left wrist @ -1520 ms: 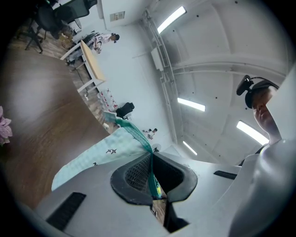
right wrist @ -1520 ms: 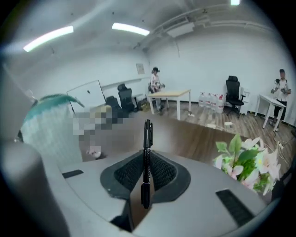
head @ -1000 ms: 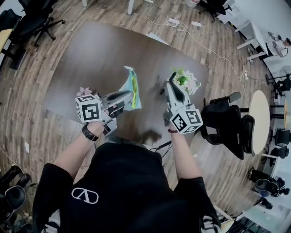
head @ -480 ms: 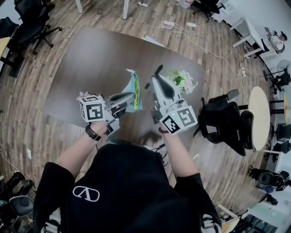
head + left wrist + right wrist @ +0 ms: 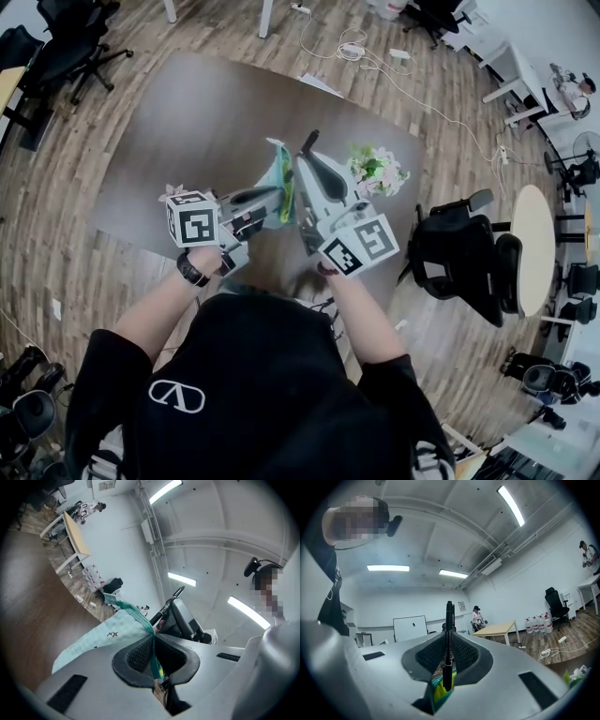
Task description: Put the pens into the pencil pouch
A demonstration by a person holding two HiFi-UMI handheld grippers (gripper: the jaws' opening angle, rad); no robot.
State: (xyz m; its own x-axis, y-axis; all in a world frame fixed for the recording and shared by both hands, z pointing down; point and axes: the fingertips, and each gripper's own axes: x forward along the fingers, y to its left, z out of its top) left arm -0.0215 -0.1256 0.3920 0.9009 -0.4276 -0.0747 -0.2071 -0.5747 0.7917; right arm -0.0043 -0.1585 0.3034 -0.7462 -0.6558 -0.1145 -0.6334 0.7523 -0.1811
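The mint-green pencil pouch with a yellow-green lining hangs above the dark table. My left gripper is shut on its teal edge. In the left gripper view that teal band runs down between the closed jaws of the left gripper, and the printed fabric spreads to the left. My right gripper is shut on a black pen right beside the pouch. In the right gripper view the pen stands upright in the right gripper, with the pouch's lining just below.
A bunch of white and pink flowers lies on the table to the right of the grippers. A small pink flower sits by my left gripper. A black office chair stands off the table's right edge. Cables trail on the floor beyond.
My right gripper has carried the pen left and upward, from beside the flowers to right next to the pouch. The left gripper and pouch have stayed put.
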